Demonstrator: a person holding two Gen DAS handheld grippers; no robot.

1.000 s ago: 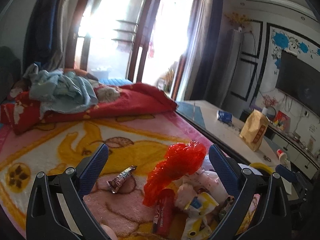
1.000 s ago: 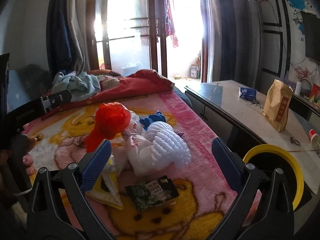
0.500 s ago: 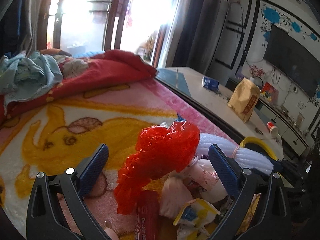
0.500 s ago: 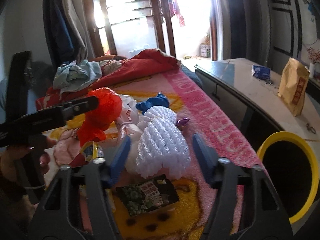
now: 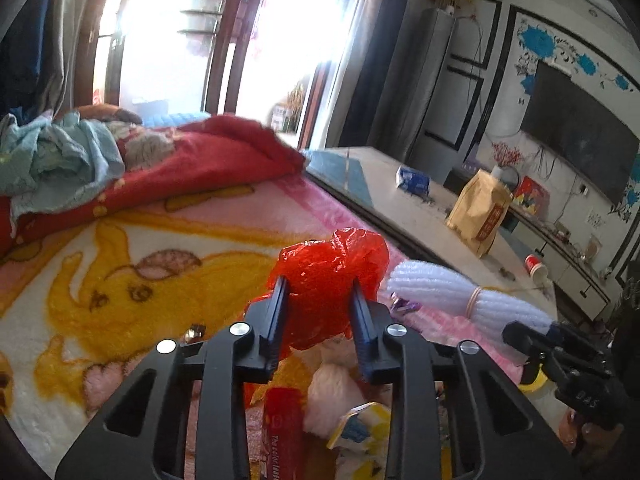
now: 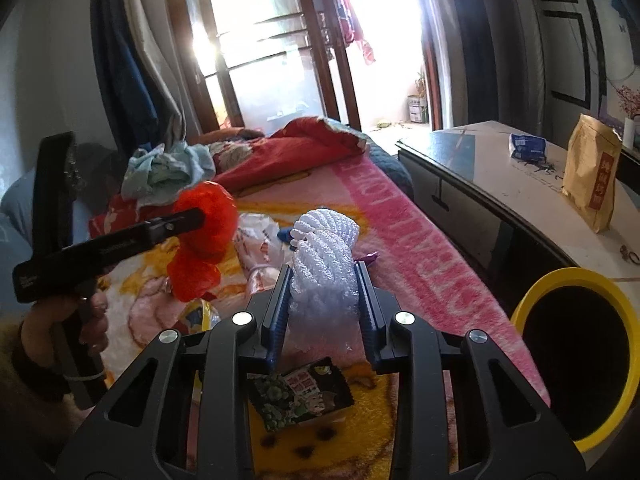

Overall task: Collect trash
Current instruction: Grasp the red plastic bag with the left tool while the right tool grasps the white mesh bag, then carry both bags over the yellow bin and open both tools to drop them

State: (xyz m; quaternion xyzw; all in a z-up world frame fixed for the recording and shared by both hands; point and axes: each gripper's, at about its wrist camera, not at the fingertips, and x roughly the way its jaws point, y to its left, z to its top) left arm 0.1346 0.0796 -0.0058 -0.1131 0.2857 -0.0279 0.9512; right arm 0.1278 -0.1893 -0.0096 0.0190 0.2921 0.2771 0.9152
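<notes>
My left gripper (image 5: 318, 292) is shut on a crumpled red plastic bag (image 5: 336, 268) and holds it above the pink and yellow blanket (image 5: 120, 280). It also shows in the right wrist view (image 6: 208, 216). My right gripper (image 6: 322, 280) is shut on a white foam net sleeve (image 6: 324, 248), which shows in the left wrist view (image 5: 460, 292) too. More trash lies below: a red packet (image 5: 280, 420), a yellow and white wrapper (image 5: 360, 432), a green snack packet (image 6: 300, 396) and clear plastic wrap (image 6: 260, 240).
A yellow-rimmed black bin (image 6: 576, 360) stands at the right beside the bed. A long table (image 6: 520, 200) holds a tan paper bag (image 6: 592, 172) and a blue packet (image 6: 528, 146). A red quilt (image 5: 180, 160) and clothes (image 5: 60, 152) lie at the far end.
Both grippers have closed: the left on the red plastic bag, the right on the white foam net sleeve. The left gripper has lifted the bag.
</notes>
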